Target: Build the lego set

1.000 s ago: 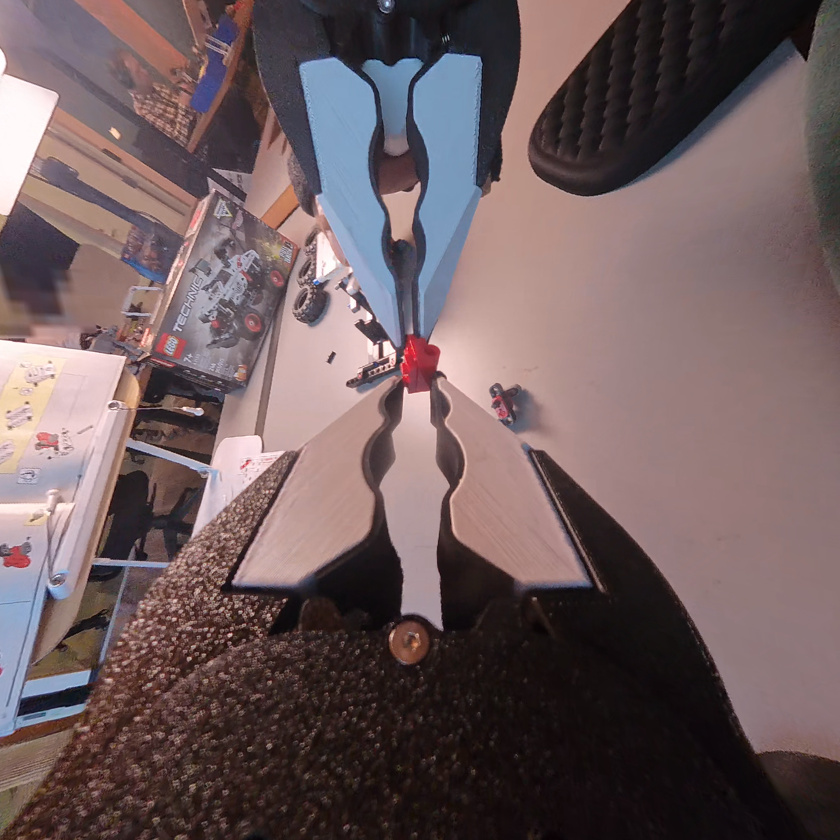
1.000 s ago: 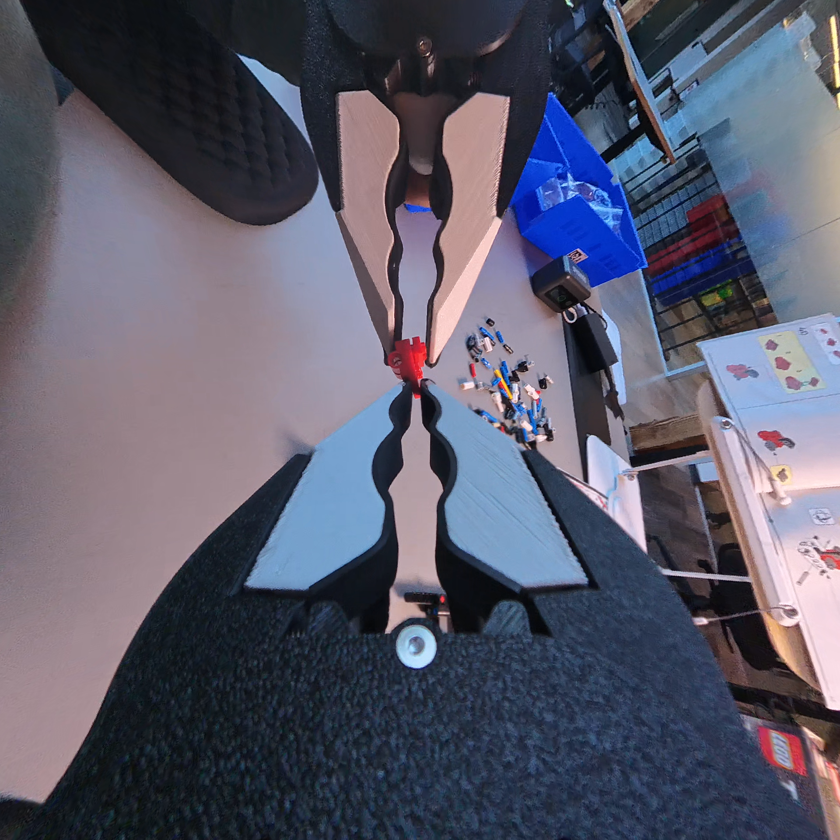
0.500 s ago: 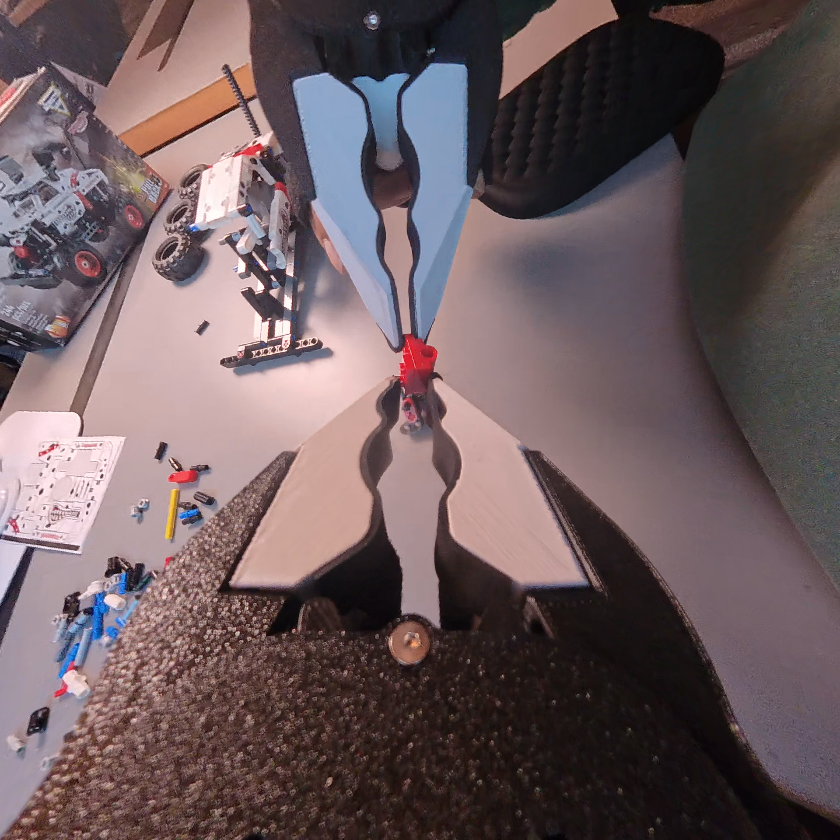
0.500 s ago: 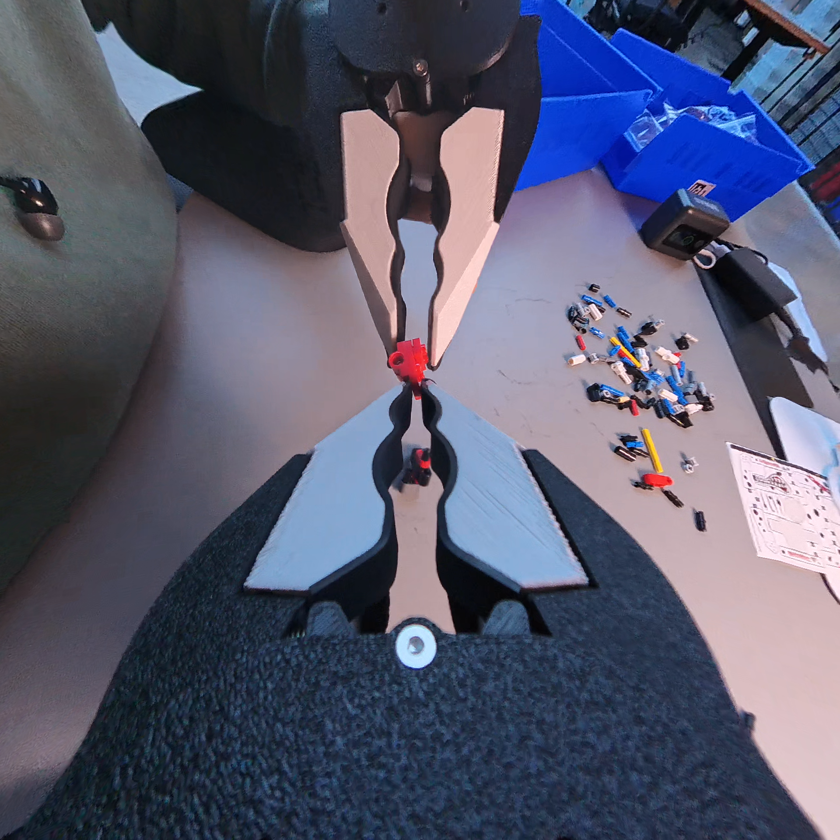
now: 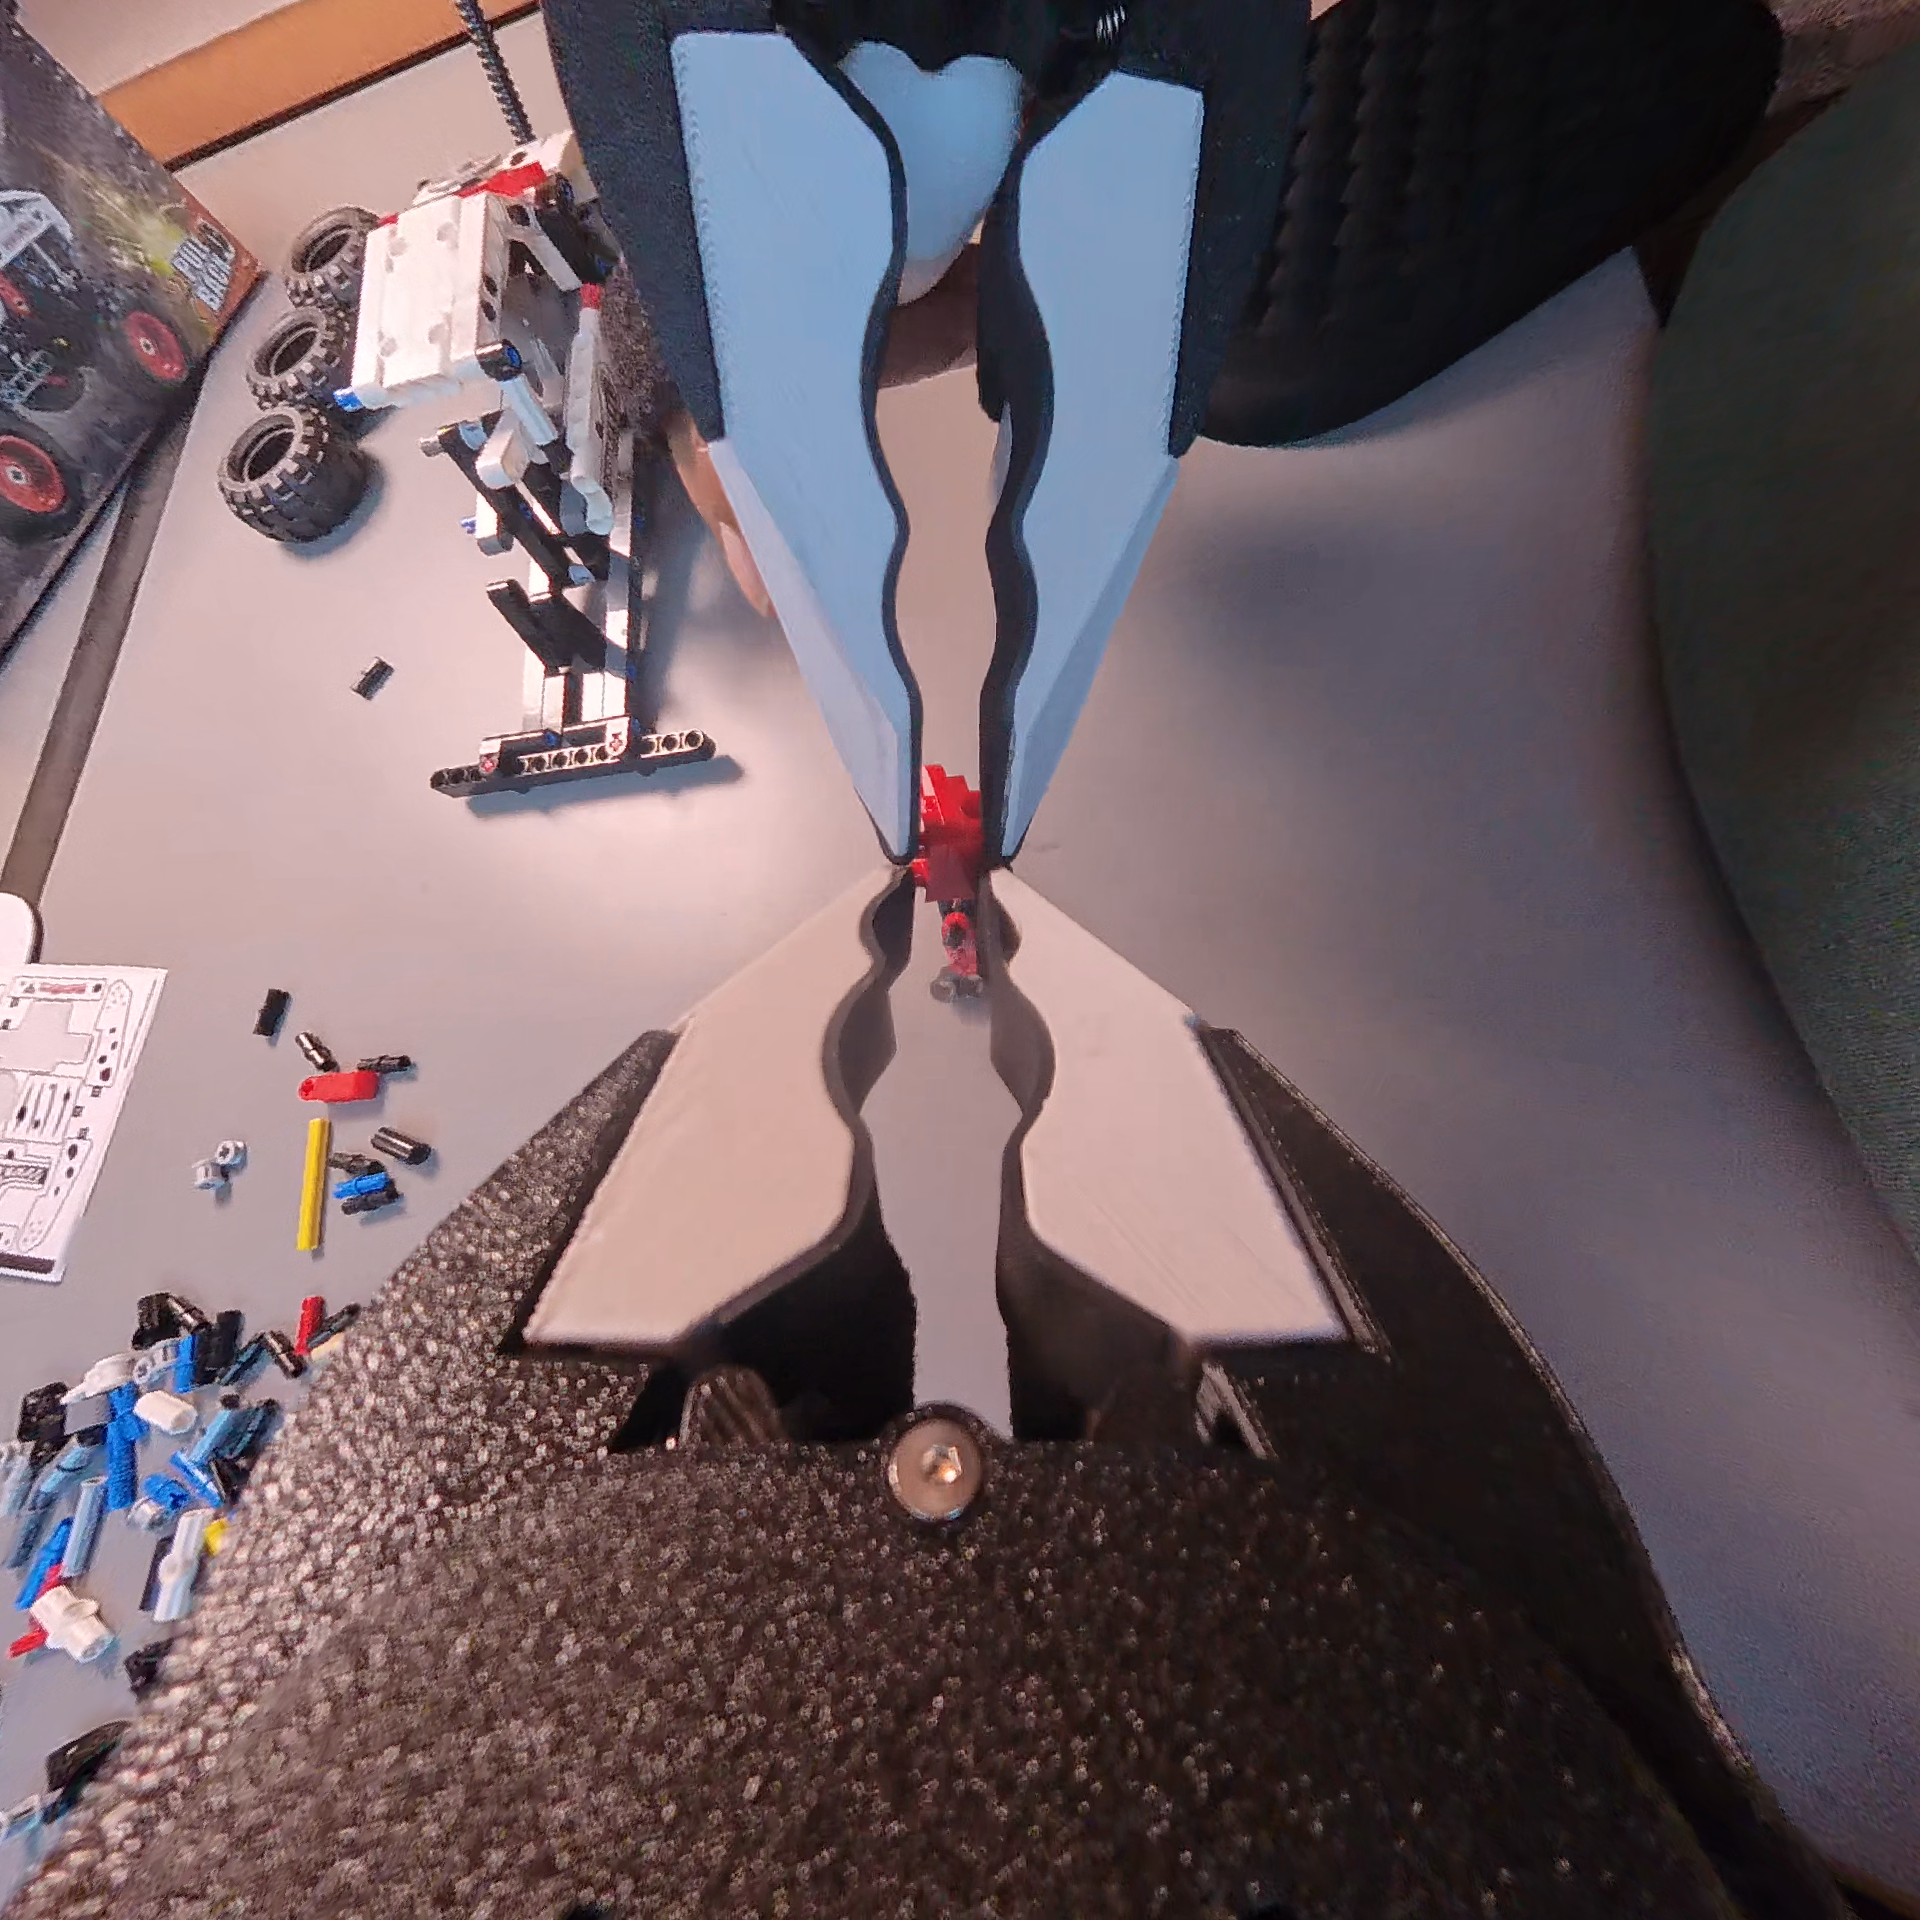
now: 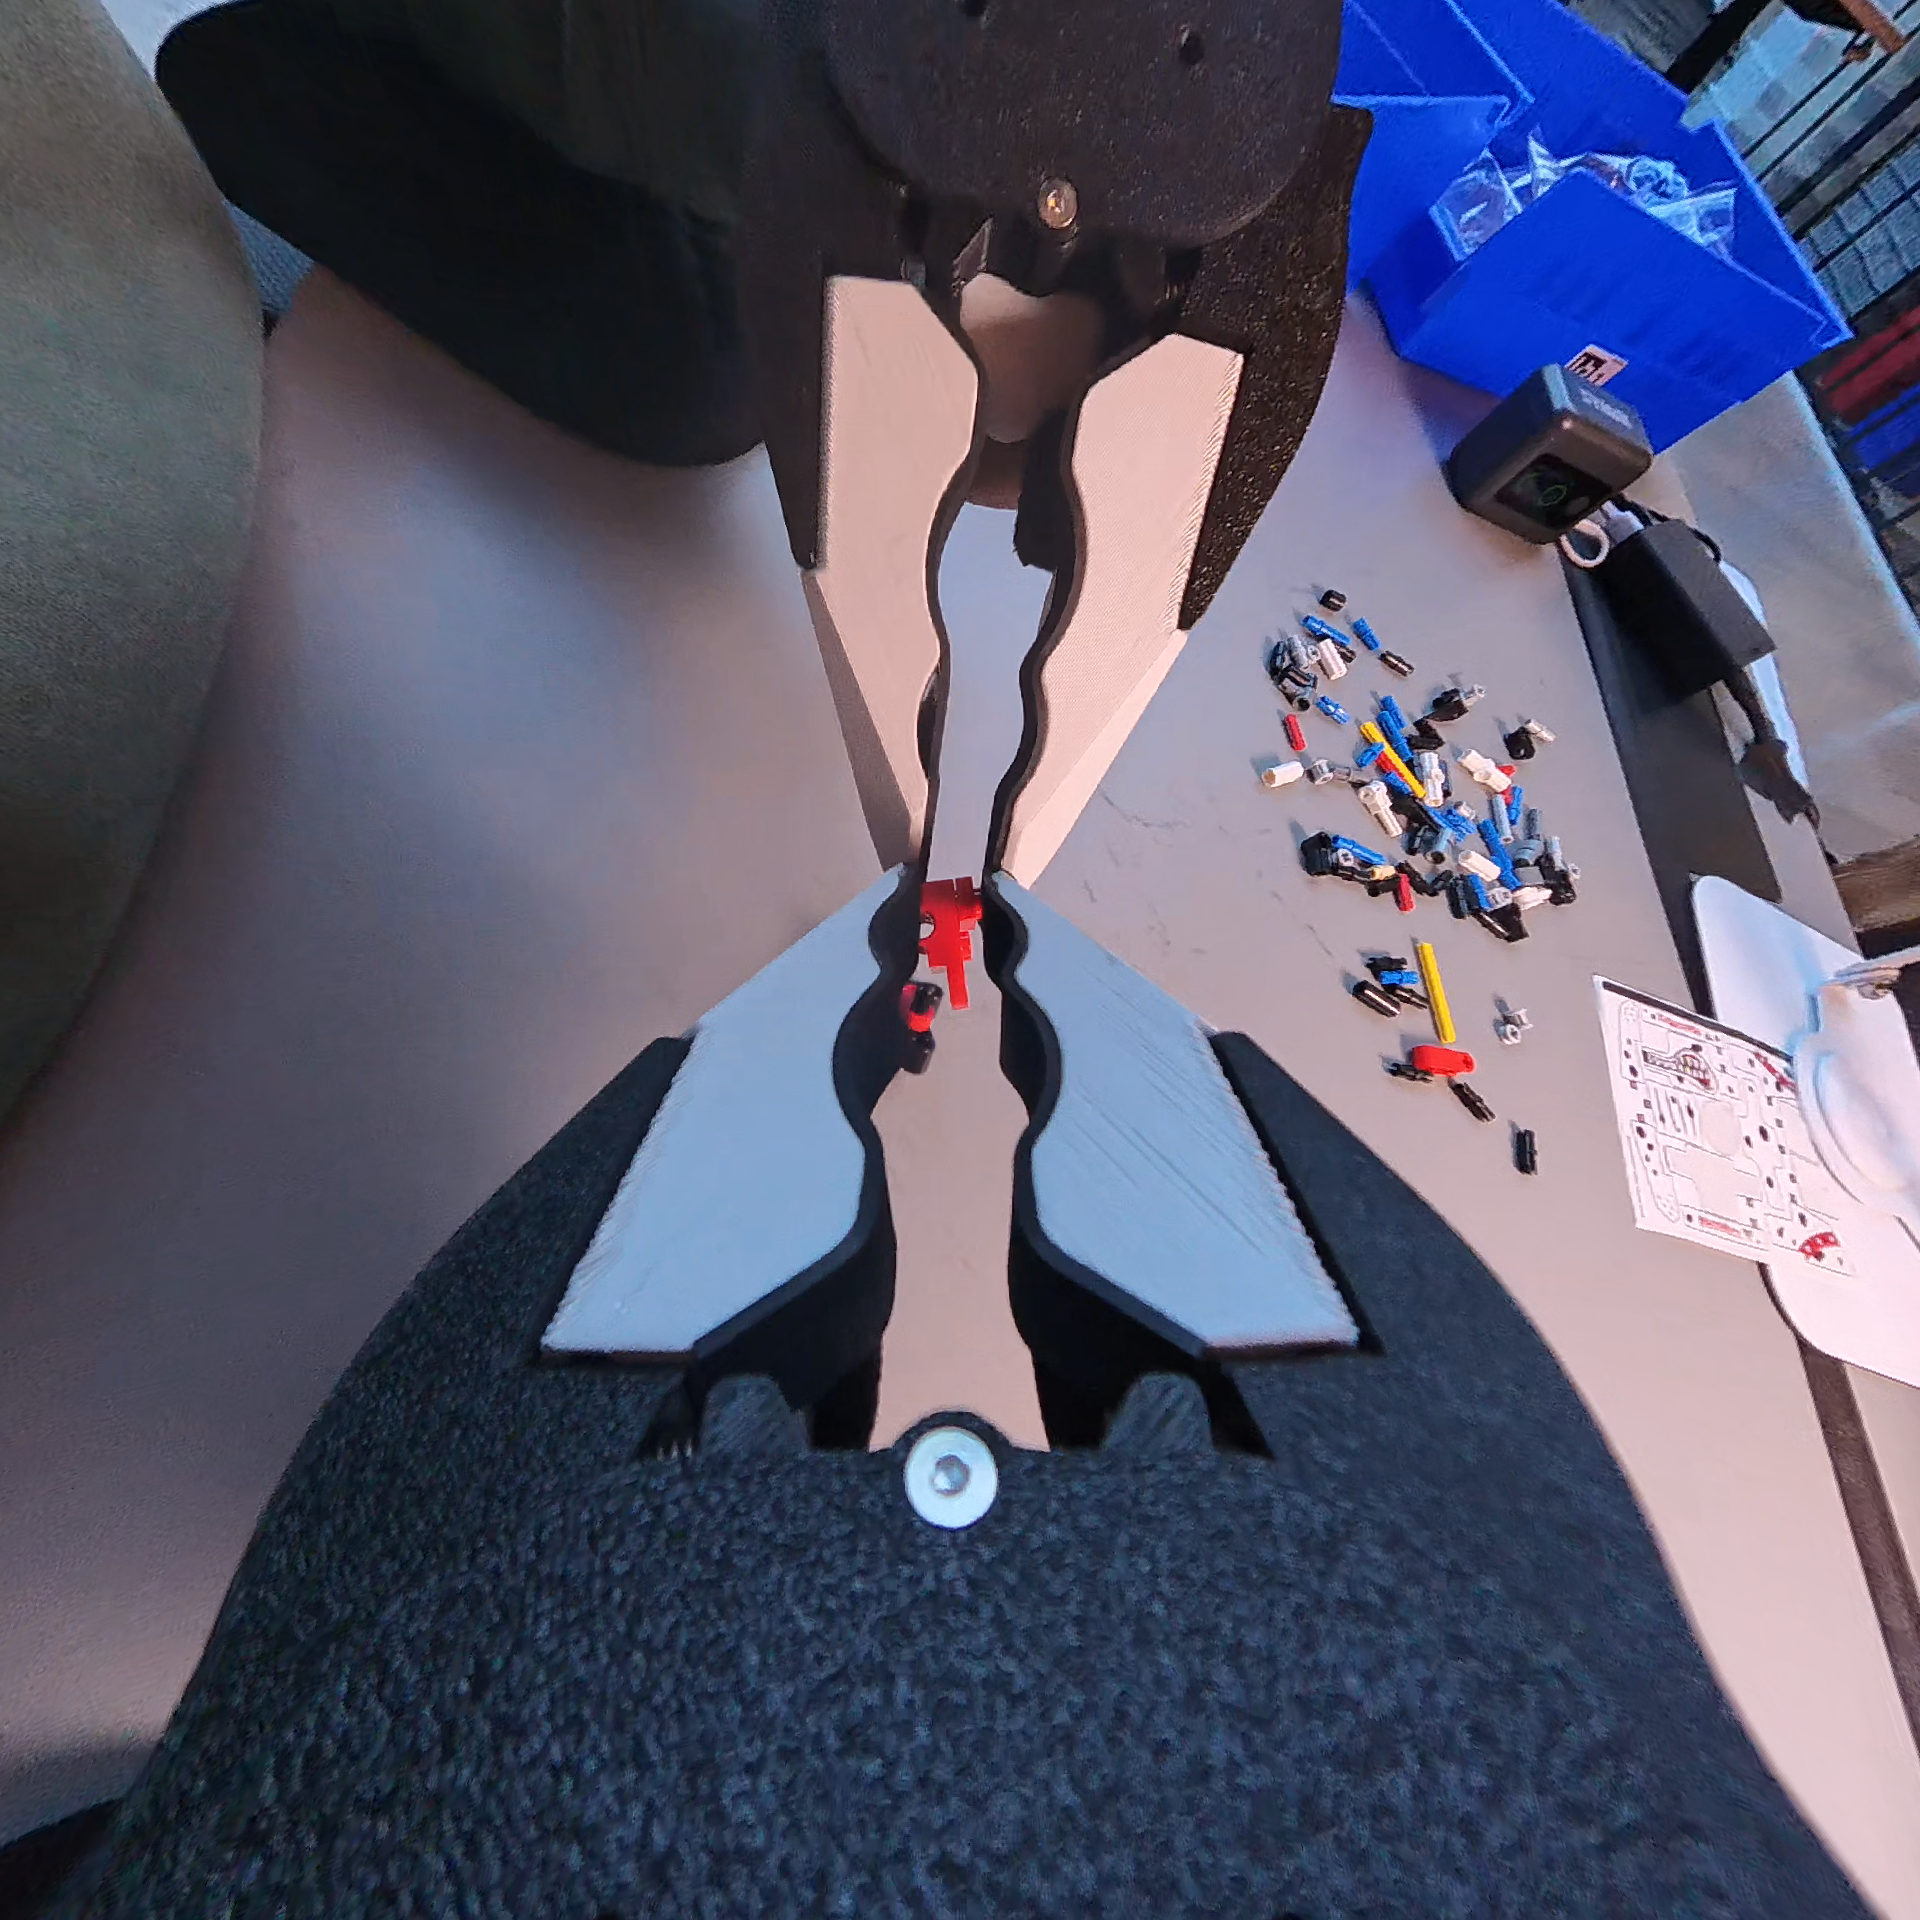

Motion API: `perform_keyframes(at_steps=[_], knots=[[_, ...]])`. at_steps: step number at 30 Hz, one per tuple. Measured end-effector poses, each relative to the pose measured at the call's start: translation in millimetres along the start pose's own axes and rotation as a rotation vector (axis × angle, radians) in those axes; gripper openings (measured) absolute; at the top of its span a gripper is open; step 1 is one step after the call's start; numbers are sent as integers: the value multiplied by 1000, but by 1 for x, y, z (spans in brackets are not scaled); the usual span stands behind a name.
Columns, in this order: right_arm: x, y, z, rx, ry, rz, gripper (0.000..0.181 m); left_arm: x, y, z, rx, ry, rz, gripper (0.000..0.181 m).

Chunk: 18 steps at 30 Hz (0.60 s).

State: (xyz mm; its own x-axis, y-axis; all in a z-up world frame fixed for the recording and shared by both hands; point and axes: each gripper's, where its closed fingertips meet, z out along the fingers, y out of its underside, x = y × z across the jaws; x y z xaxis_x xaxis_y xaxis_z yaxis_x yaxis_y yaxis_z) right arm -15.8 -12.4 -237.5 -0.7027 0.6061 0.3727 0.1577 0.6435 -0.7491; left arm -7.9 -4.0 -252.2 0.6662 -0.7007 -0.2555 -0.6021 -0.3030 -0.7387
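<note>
Colours on the bench — both wrist views

Red lego piece (image 5: 948,831) between pale grey fingers (image 5: 769,1122) with black edging; gripper bodies black, speckled. Table (image 5: 1299,831) plain grey. Part-built truck (image 5: 499,343) white and black, black knobbly tyres (image 5: 296,473). Loose parts (image 6: 1423,779) blue, black, white, red — one yellow axle (image 6: 1434,992). Bins (image 6: 1600,239) bright blue. Sticker sheet (image 6: 1704,1132) white, red marks.
</note>
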Motion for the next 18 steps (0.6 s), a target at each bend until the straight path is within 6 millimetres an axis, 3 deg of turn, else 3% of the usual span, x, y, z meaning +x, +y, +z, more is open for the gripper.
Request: perform_keyframes(at_steps=[7,10,15,18], knots=[[-11,-2,0,67,-45,37,9,12,0,0,6,51,-32,11],[-5,-7,-6,146,-13,76,9,9,-6,-2,71,55,-94,12],[18,-36,-47,569,17,279,10,-5,-35,-26,316,35,-193,21],[18,-45,-61,677,-23,332,10,-9,-47,-33,389,-13,-185,19]])
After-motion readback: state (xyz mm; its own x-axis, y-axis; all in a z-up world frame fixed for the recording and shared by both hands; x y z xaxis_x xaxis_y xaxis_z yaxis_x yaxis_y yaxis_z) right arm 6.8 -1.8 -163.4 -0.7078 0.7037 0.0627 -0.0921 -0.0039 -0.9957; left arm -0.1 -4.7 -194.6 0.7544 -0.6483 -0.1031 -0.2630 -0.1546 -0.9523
